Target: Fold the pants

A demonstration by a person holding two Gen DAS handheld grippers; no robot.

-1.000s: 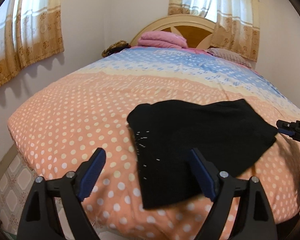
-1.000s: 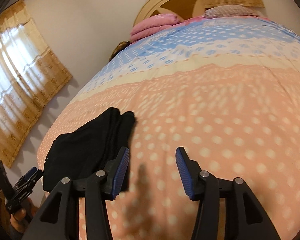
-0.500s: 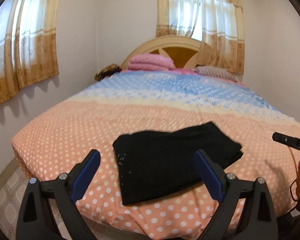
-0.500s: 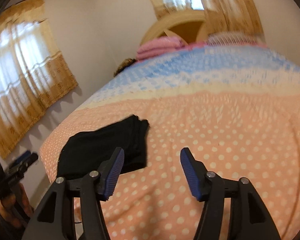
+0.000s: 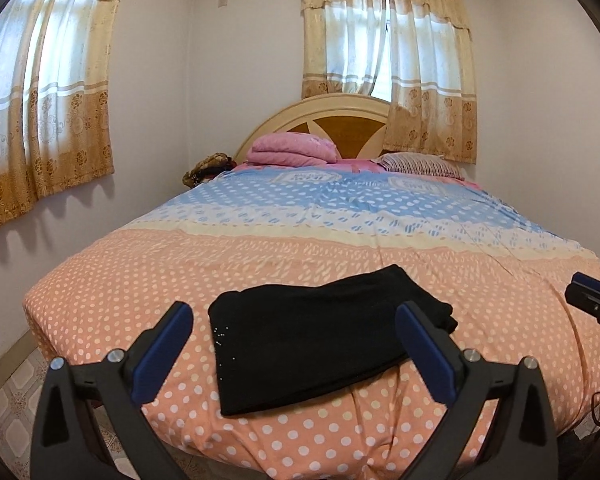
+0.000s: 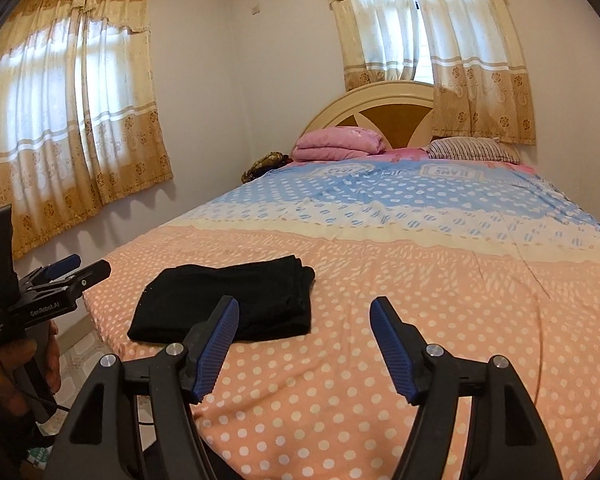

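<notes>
The black pants (image 5: 320, 332) lie folded flat near the foot edge of the bed (image 5: 100, 280), the left gripper (image 5: 296, 348) and right gripper (image 6: 304, 344) have just been opening with nothing between them, so best keep clear without snagging the stack.

Matt black cloth pants (image 5: 320, 332) on soft dotted cloth bedspread (image 5: 260, 248); glossy wood headboard (image 5: 340, 116).
</notes>
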